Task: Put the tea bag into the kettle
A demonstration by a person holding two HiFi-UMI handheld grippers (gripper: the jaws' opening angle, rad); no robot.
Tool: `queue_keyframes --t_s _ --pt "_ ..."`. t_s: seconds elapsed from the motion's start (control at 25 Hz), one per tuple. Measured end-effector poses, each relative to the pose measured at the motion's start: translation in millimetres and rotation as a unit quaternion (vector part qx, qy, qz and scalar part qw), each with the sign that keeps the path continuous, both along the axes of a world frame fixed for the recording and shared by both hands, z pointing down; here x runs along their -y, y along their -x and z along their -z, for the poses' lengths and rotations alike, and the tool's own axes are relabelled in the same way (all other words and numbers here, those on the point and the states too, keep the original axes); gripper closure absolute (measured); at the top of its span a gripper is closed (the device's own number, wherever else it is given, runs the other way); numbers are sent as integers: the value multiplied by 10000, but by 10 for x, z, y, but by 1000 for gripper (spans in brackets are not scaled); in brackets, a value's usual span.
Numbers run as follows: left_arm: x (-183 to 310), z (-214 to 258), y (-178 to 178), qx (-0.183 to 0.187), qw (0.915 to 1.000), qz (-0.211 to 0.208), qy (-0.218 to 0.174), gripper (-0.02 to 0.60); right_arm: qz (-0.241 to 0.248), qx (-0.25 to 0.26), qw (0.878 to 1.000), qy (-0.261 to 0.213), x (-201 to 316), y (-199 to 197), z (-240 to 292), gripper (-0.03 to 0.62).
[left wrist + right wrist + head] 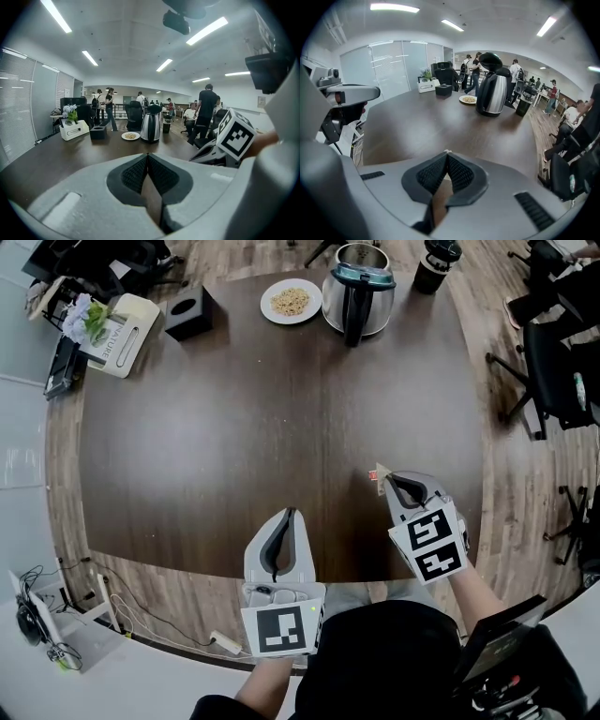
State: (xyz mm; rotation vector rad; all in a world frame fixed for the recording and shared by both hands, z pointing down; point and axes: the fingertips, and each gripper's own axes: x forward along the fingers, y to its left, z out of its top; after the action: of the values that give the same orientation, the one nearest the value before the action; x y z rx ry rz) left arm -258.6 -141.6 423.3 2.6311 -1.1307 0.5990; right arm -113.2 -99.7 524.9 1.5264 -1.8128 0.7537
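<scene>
Teabag [377, 472], perhaps, in right hand-held gripper [388, 478]

From where I stand, the only lettering is a short line of dark capitals along the white flower box [127, 329] at the table's far corner, and it is too small to read for certain. One marker cube [278, 629] and the other marker cube [431, 542] carry black-and-white square patterns, with no letters or numbers.
</scene>
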Motion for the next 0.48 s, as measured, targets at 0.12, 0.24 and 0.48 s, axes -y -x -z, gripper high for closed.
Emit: queue_keyframes --t_s 0.12,0.24,0.48 --pt "17 52 -27 -66 9999 -62 -72 577 -50 -5 10000 -56 -9 -3 87 585" --pt "23 106 -46 -107 9998 -141 -117 578 -75 -25 9999 -99 -18 12 165 585" --pt "46 191 -94 -141 9995 -245 -159 578 -120 -28 9997 -215 9 15 320 585"
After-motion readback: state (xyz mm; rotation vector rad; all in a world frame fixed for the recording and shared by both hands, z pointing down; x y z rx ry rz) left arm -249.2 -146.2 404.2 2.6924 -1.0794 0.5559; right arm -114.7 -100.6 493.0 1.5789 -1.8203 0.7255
